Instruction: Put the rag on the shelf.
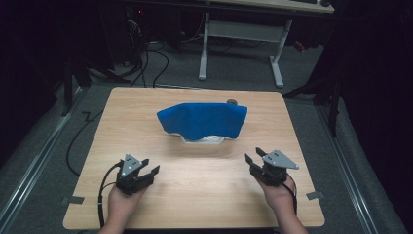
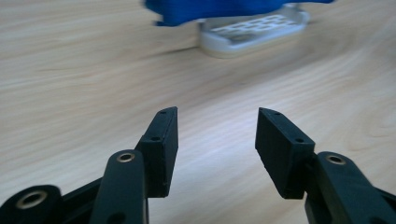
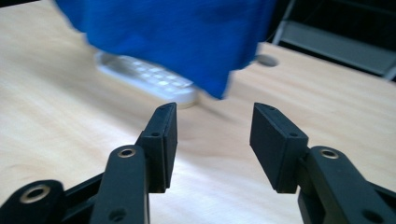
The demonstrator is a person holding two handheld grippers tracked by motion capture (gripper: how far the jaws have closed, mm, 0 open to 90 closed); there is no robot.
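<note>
Dim workshop surroundings are framing a pale wooden worktop [image 1: 195, 195], where the left hand-held gripper [image 1: 146, 168] and right hand-held gripper [image 1: 254, 159] are hovering with jaws apart and empty, well short of the blue cloth [image 1: 202, 119] draped over a white tray [image 1: 204, 140]; approaching level and slowly looks wisest.

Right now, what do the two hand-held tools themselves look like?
The left tool and right tool are matte black, each topped with a grey three-cornered plate dotted with small holes. Each has two flat, blocky black fingers on arms with brass-ringed pivot holes. A black cable trails from the left one. No sleeves are visible on the forearms.
</note>
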